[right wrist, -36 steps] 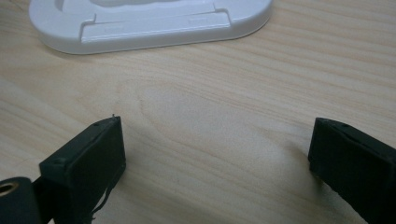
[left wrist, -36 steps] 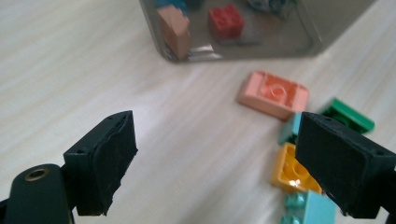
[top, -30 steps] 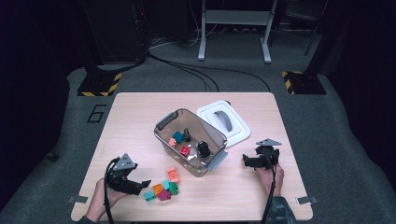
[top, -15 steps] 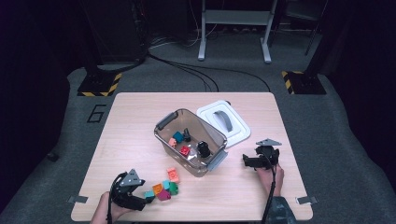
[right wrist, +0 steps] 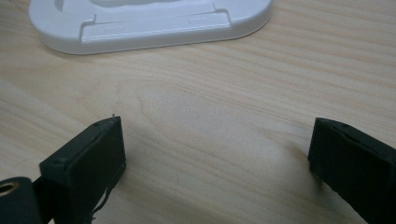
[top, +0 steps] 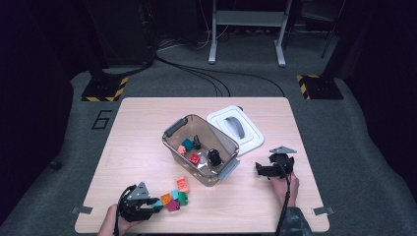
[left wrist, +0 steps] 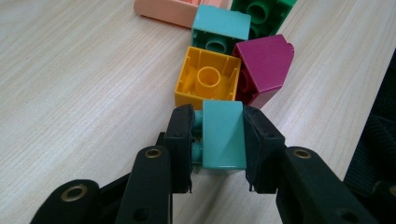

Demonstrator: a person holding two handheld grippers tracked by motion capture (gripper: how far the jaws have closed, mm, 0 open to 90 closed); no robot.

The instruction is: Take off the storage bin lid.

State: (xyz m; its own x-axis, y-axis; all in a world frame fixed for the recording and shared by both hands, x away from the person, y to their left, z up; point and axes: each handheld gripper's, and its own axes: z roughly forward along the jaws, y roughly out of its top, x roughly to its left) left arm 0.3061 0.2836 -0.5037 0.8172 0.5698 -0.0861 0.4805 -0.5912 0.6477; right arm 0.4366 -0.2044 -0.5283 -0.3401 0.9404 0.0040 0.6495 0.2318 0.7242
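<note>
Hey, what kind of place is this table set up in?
Probably a lab or recording studio: hazard-striped stand bases, cables on the grey carpet, and a number 6 marked beside the wooden table.

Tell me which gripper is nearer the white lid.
Right. The right gripper sits open on the table just in front of the lid. The left gripper is far off across the bin, at the near edge, shut on a teal block.

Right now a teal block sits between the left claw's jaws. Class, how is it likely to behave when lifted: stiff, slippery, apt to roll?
The teal block looks like rigid moulded plastic, so it probably won't flex in the left claw. Its glossy faces might slip a little. Flat sides suggest it won't roll, and its hollow neighbour, the yellow block, hints that it is light.
</note>
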